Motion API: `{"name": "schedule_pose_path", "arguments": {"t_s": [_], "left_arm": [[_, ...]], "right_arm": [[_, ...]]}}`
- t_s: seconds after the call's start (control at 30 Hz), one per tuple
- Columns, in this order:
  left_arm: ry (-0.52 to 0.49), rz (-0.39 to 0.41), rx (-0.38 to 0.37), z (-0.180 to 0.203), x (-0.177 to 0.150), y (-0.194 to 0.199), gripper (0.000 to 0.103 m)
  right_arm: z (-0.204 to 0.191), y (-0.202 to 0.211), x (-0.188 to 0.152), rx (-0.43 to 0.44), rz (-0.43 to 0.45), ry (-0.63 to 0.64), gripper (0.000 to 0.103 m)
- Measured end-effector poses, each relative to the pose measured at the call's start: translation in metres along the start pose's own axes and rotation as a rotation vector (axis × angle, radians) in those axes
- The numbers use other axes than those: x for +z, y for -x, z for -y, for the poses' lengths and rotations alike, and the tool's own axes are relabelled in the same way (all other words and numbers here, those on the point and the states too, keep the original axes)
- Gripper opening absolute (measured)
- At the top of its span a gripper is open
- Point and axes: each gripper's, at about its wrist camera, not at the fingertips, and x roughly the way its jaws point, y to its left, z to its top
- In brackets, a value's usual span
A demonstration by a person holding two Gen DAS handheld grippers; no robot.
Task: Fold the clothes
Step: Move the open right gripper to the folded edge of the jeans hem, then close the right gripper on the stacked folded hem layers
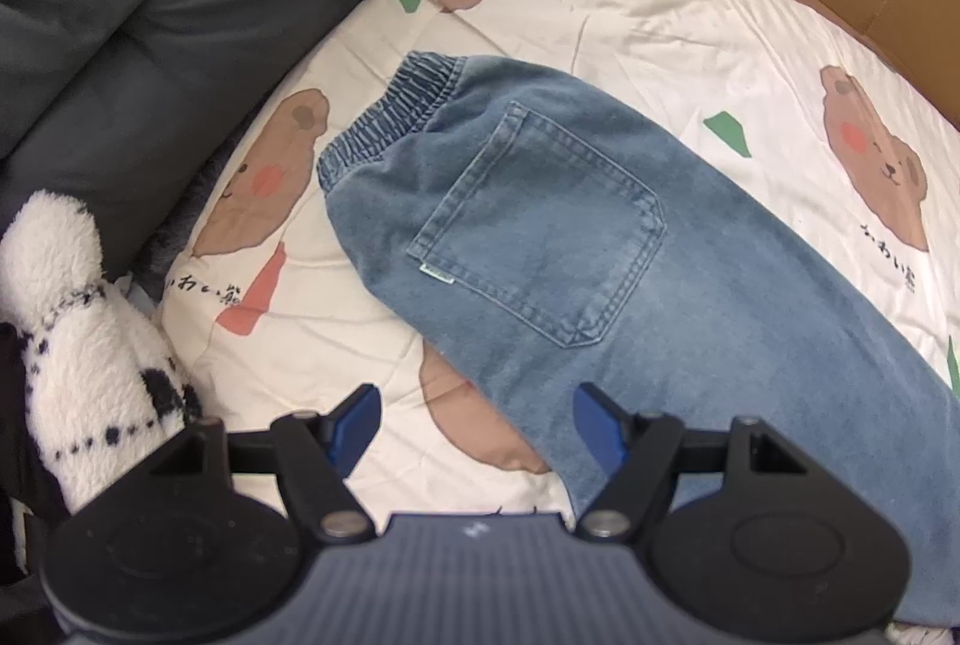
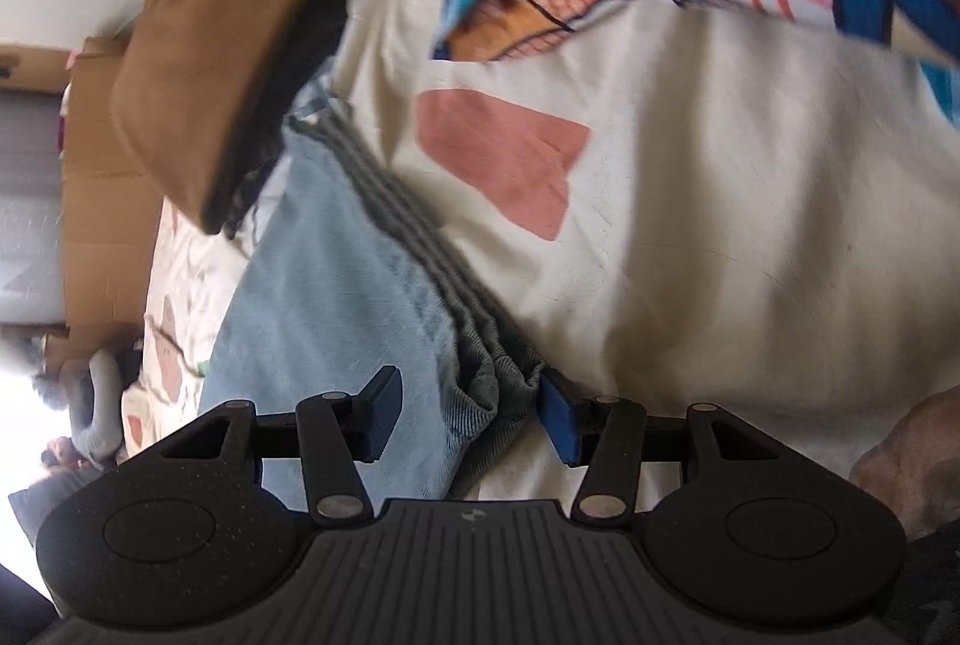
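While the right gripper (image 2: 468, 420) straddles the cuff (image 2: 498, 375) with jaws spread and not pinching, the left gripper (image 1: 477, 426) hangs spread above the jeans (image 1: 600, 237), gripping nothing. Jeans lie flat, pocket up, on the bear quilt (image 1: 690, 15), likely legs stacked for 1 fold toward the waistband (image 1: 390, 111).

The jeans (image 1: 600, 237) are showing faded mid-blue denim with paler stitching round the back pocket (image 1: 540, 225). The bedspread (image 1: 600, 15) under them is showing cream, printed with brown bears with pink cheeks, coral and green patches and small black lettering. A fleecy sleeve (image 1: 78, 339) at its left edge is showing white with dark dotted lines. Both grippers' pads (image 1: 354, 426) are showing blue on black arms.
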Motion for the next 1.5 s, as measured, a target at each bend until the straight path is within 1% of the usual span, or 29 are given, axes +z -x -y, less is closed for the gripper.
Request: {"name": "schedule_pose_path", "arguments": {"t_s": [0.03,0.1,0.13,0.23,0.43,0.53,0.73,0.83,0.9,0.93,1.13,1.3,1.5], "left_arm": [[0.000,0.000,0.001,0.000,0.000,0.000,0.073],[-0.001,0.001,0.000,-0.001,-0.001,0.000,0.073],[-0.001,0.000,-0.001,-0.001,-0.001,0.000,0.073],[0.002,0.003,-0.004,-0.002,-0.002,-0.002,0.073],[0.005,-0.010,-0.004,-0.003,-0.007,-0.008,0.073],[0.006,-0.016,-0.004,-0.003,-0.009,-0.010,0.073],[0.007,-0.012,-0.002,-0.006,-0.009,-0.007,0.073],[0.016,-0.010,-0.001,-0.009,-0.009,-0.006,0.073],[0.014,-0.012,0.002,-0.010,-0.010,-0.006,0.073],[0.014,-0.014,0.003,-0.011,-0.011,-0.007,0.073],[0.026,-0.030,0.012,-0.018,-0.015,-0.013,0.073],[0.022,-0.038,0.014,-0.019,-0.018,-0.015,0.073],[0.042,-0.041,-0.001,-0.017,-0.020,-0.016,0.073]], "right_arm": [[0.004,-0.001,0.001,0.026,0.000,-0.041,0.064],[0.013,-0.003,0.004,0.079,0.001,-0.122,0.068],[0.016,-0.003,0.005,0.100,0.000,-0.148,0.068],[0.013,-0.001,0.007,0.128,-0.013,-0.117,0.068],[0.004,0.010,0.011,0.229,-0.012,-0.091,0.068],[-0.004,0.007,0.016,0.236,-0.018,-0.076,0.068],[-0.002,-0.002,0.023,0.179,-0.030,-0.087,0.068],[0.001,-0.008,0.025,0.125,-0.042,-0.090,0.068],[0.003,-0.011,0.026,0.083,-0.055,-0.087,0.064],[0.004,-0.011,0.027,0.072,-0.060,-0.085,0.065],[0.007,-0.011,0.033,0.099,-0.084,-0.069,0.066],[0.009,-0.011,0.034,0.141,-0.088,-0.087,0.066],[-0.002,-0.006,0.032,0.261,-0.125,-0.070,0.066]]}}
